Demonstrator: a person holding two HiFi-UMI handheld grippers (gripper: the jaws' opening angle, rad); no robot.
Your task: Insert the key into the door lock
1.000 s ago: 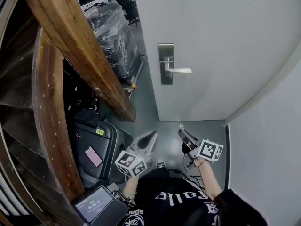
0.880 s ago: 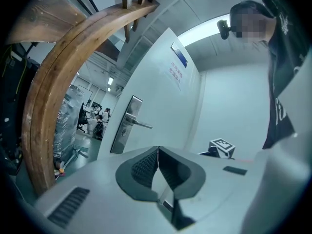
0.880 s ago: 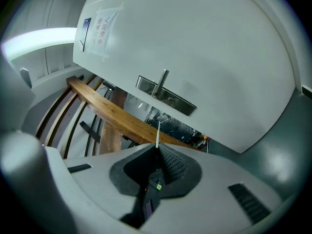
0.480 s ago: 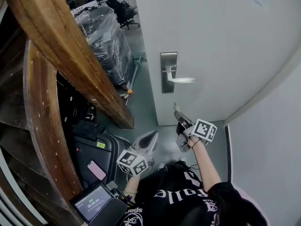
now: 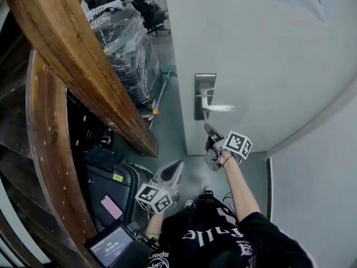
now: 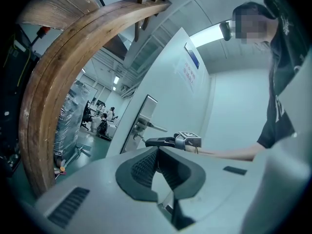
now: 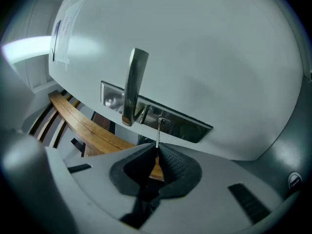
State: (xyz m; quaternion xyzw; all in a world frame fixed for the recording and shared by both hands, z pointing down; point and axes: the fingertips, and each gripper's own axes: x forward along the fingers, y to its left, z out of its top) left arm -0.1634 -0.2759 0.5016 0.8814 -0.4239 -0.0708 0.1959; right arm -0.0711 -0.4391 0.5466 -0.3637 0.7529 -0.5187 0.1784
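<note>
**Head view with both gripper views, read left to right.** A curved wooden beam runs from 11 to 5 o'clock, and wrapped goods stand beyond it. The left claw sits low, near 6 o'clock of the head view. It is clenched on nothing: its own view shows the jaws meeting at the tips, aimed toward the door and well apart from it. The right claw is raised to the lock plate and grasps the key between closed jaws, blade pointing to 12 o'clock. In the right gripper view the key's tip meets the keyhole, which lies at 5 o'clock of the handle root. How deep the blade sits cannot be told.
</note>
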